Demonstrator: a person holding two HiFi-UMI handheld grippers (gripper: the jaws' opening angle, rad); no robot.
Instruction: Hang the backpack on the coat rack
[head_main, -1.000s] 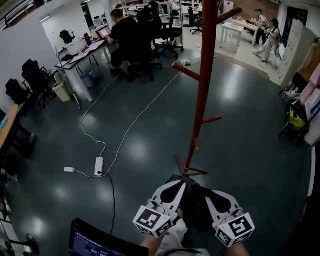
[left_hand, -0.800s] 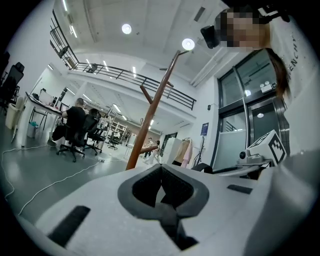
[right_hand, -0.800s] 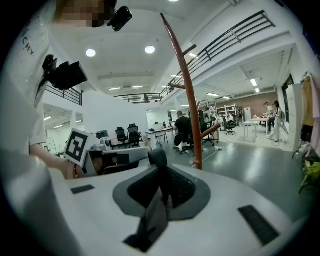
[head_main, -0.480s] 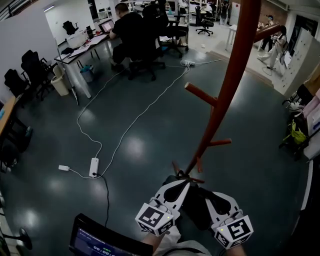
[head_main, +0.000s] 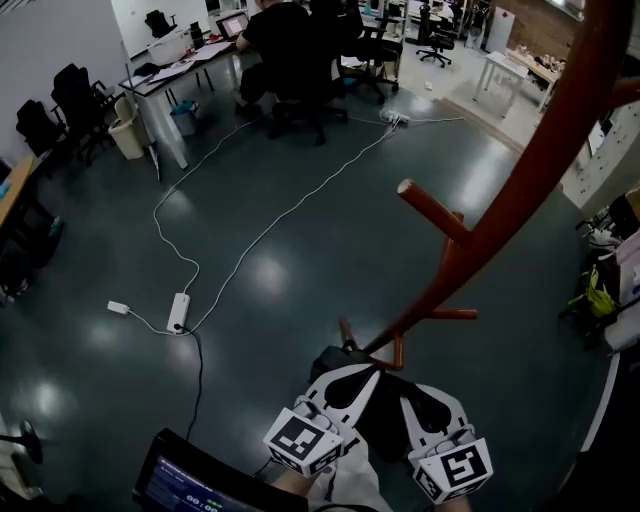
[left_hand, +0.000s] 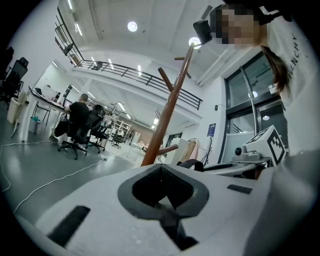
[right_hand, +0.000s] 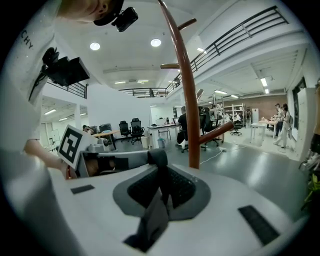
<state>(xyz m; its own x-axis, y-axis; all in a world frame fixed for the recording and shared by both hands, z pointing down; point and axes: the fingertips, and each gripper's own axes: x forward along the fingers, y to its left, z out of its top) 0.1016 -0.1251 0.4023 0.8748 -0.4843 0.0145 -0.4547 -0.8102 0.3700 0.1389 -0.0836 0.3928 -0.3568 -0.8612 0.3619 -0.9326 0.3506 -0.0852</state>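
You look down on a glossy dark floor (head_main: 300, 290). A white cable (head_main: 290, 213) crosses it from upper centre to a power strip (head_main: 178, 312) at left. The coat rack (head_main: 510, 200) stands at lower centre.

coat rack (head_main: 500, 212): top cut off by edge | backpack (head_main: 385, 415): mostly hidden, shape unclear

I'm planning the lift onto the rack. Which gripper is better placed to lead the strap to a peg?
Probably the right gripper: it clamps the backpack strap, and the rack pole with a low peg stands close, straight ahead. The left gripper also grips it but sees the pole farther off.
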